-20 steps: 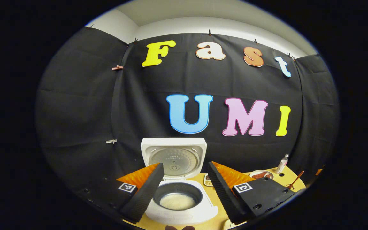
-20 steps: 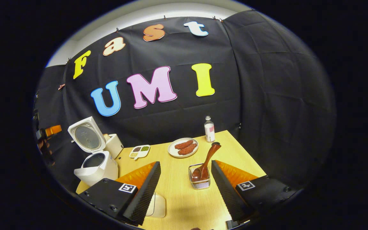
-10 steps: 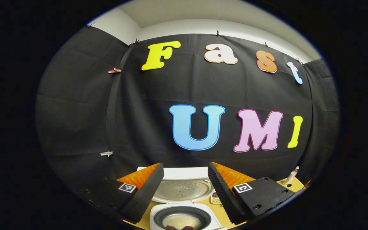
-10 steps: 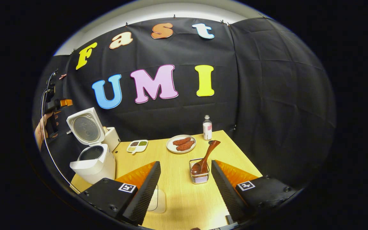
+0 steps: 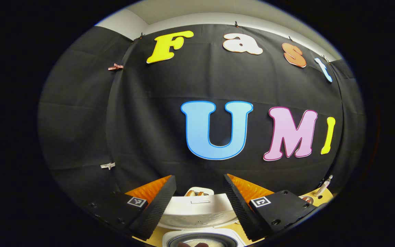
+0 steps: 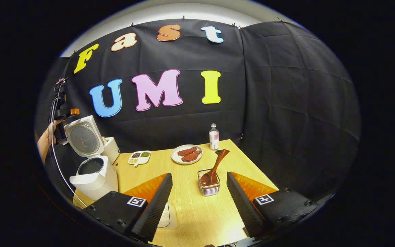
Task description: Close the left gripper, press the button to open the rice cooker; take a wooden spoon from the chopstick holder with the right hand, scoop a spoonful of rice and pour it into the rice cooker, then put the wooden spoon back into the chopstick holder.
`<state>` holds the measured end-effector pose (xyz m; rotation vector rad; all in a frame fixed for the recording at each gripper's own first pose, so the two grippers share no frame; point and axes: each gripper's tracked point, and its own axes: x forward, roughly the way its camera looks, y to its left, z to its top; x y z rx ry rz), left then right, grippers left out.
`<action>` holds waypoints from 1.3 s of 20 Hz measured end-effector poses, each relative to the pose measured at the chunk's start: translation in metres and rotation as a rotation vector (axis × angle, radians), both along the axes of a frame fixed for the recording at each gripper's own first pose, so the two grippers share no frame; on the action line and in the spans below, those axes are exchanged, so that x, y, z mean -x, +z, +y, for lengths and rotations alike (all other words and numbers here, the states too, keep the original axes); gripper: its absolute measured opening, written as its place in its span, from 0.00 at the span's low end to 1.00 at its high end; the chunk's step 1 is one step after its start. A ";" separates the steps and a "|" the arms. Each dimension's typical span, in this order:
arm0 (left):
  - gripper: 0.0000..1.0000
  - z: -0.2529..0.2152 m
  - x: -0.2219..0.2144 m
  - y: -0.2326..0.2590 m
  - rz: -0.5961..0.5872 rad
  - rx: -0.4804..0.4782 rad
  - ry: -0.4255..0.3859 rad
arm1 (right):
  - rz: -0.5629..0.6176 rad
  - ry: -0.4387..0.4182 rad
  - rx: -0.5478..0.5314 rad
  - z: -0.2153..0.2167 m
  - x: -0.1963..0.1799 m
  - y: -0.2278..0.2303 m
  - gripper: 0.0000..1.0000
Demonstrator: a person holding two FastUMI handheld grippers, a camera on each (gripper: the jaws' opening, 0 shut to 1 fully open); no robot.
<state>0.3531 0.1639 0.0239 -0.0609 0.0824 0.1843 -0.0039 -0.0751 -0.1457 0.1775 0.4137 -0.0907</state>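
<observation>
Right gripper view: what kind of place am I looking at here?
Probably a staged kitchen corner in a recording booth: a wooden table against a black cloth wall, set with an open rice cooker, a plate of food and a wooden spoon.

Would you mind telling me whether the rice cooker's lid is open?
Open: the rice cooker has its lid tipped up, baring the inner pot.

Even overhead light, sharp focus, strong fisheye bending at edges, soft shadows

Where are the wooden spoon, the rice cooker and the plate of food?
wooden spoon [image 6: 217, 164]: right gripper view, on its handle.
rice cooker [image 6: 94, 178]: right gripper view, on its white body.
plate [image 6: 175, 157]: right gripper view, on its rim.
</observation>
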 end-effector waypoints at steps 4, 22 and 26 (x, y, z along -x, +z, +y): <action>0.95 0.003 -0.012 -0.026 0.064 -0.002 0.009 | 0.020 -0.008 0.000 0.007 0.006 -0.007 0.99; 0.99 -0.046 0.109 -0.081 0.092 -0.001 0.077 | 0.017 0.161 -0.017 0.011 0.015 0.011 0.99; 0.98 -0.058 0.138 -0.111 0.122 0.015 0.093 | 0.015 0.183 -0.019 0.011 0.022 0.014 0.99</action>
